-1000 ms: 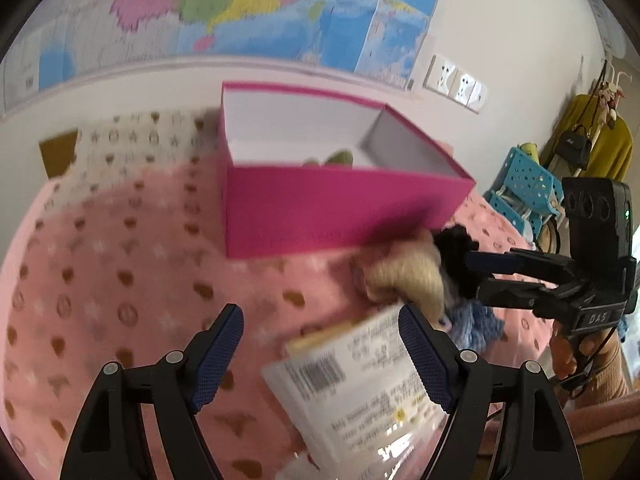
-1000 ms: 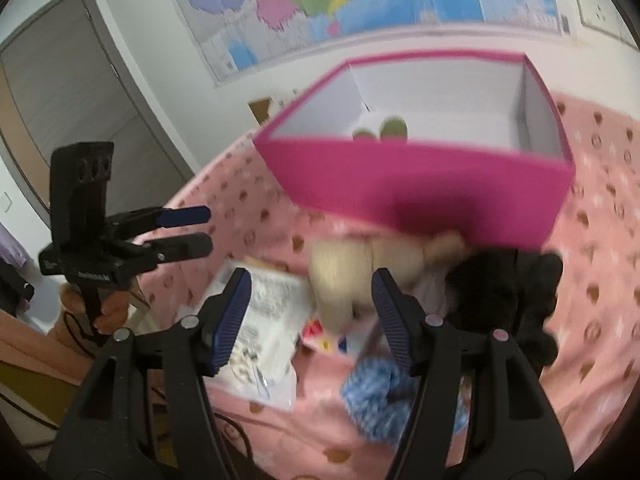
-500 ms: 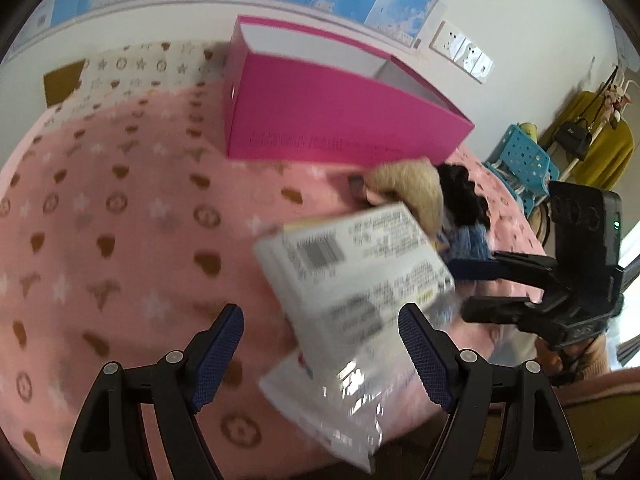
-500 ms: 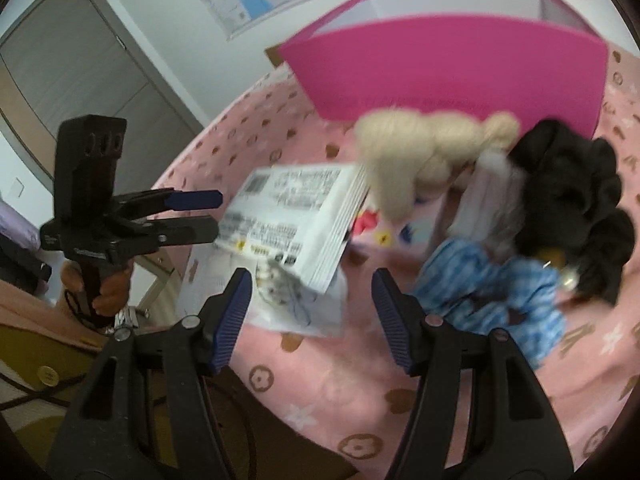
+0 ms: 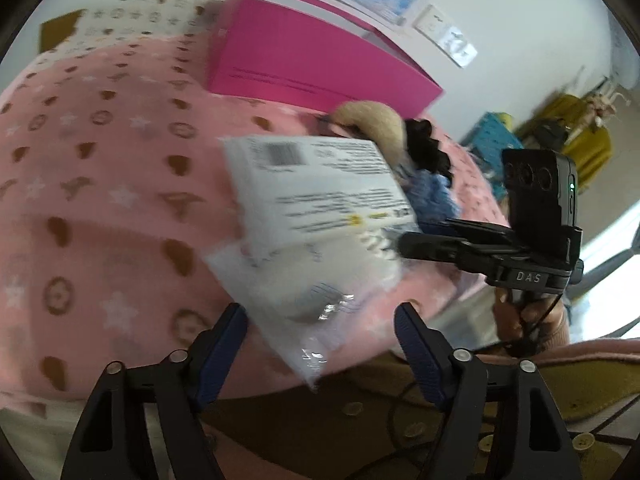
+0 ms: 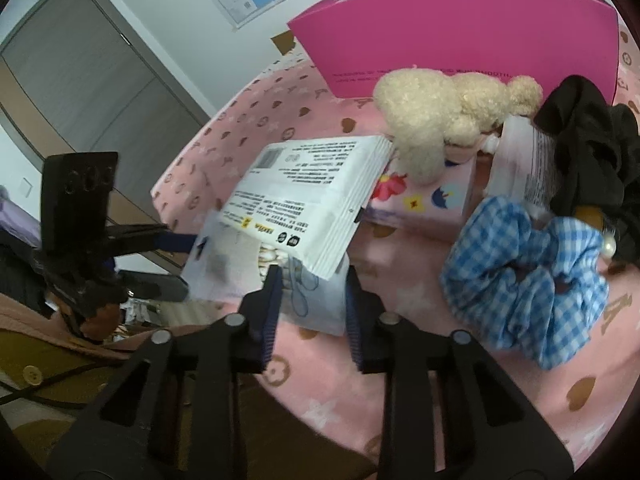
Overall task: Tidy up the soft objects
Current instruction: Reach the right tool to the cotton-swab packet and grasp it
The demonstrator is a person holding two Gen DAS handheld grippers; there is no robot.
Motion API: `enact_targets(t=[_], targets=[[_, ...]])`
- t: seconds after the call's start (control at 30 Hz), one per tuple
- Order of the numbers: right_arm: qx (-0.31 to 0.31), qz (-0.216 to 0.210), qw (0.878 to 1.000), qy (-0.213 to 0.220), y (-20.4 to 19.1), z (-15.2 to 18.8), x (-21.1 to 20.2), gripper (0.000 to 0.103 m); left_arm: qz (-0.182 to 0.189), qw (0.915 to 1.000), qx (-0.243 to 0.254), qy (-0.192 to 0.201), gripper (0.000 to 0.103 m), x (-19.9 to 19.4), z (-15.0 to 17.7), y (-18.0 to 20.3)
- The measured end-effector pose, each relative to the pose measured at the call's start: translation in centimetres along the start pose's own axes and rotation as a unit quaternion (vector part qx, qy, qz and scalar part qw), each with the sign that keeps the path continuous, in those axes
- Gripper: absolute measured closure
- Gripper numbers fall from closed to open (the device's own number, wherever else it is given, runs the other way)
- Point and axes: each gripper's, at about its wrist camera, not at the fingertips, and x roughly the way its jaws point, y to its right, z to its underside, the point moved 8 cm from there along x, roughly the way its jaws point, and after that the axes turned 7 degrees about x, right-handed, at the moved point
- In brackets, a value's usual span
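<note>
One word, "DAS", marks the right hand-held gripper (image 5: 394,240).

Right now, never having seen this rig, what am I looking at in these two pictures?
A person holds a pair of tongs in each hand, each with a camera looking along its fingers: one picture per hand. On the pink blanket lie a pink box, a cream plush, a blue checked scrunchie, black fabric and a white packet over a clear packet. The left tongs are open and empty. The right tongs have just been closing with the clear packet's corner between them; no firm grip shows.
</note>
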Motion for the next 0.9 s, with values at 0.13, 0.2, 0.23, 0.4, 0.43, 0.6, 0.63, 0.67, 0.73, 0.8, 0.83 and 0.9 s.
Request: enact_targets(t=[0.13, 0.2, 0.23, 0.4, 0.43, 0.6, 0.63, 0.67, 0.73, 0.8, 0.83, 0.9], targets=[[0.024, -0.025, 0.999, 0.013, 0.0, 0.5, -1.8, 0.082, 0.01, 0.9998, 0.006, 0.015, 0.039, 0.0, -1.1, 0.7], [0.029, -0.03, 0.999, 0.023, 0.0, 0.7, -2.8, 0.084, 0.029, 0.9992, 0.002, 0.026, 0.04, -0.3, -1.8, 0.9], [0.032, -0.034, 0.999, 0.029, 0.0, 0.7, -3.4, 0.085, 0.036, 0.9989, 0.002, 0.029, 0.04, -0.3, -2.0, 1.1], [0.036, -0.051, 0.996, 0.059, -0.4, 0.9, -6.4, 0.09, 0.09, 0.9954, 0.014, 0.03, 0.054, 0.4, -2.9, 3.4], [0.031, -0.051, 0.996, 0.067, -0.6, 1.0, -7.0, 0.091, 0.114, 0.9929, 0.016, 0.027, 0.055, 0.8, -3.1, 4.5], [0.047, -0.016, 0.994, 0.096, 1.1, 0.4, -8.7, 0.094, 0.091, 0.9949, 0.042, 0.009, 0.055, 2.8, -3.6, 5.7], [0.058, -0.014, 0.993, 0.101, 2.0, 0.3, -9.0, 0.094, 0.089, 0.995, 0.044, 0.01, 0.055, 2.7, -3.5, 5.6], [0.069, -0.009, 0.992, 0.105, 2.8, 0.2, -9.3, 0.094, 0.083, 0.9953, 0.048, 0.012, 0.054, 2.5, -3.5, 5.6], [0.093, -0.003, 0.989, 0.111, 4.7, 0.3, -9.5, 0.094, 0.068, 0.9962, 0.053, 0.013, 0.048, 2.2, -3.2, 5.2], [0.109, 0.0, 0.987, 0.116, 6.0, 0.4, -9.6, 0.094, 0.068, 0.9969, 0.04, 0.005, 0.041, 2.4, -2.8, 4.5], [0.116, 0.006, 0.986, 0.118, 6.8, 0.5, -9.6, 0.094, 0.068, 0.997, 0.035, -0.001, 0.041, 2.7, -2.7, 4.2], [0.127, 0.013, 0.985, 0.116, 7.6, 0.7, -9.4, 0.096, 0.073, 0.9968, 0.028, -0.017, 0.041, 3.7, -2.5, 4.1]])
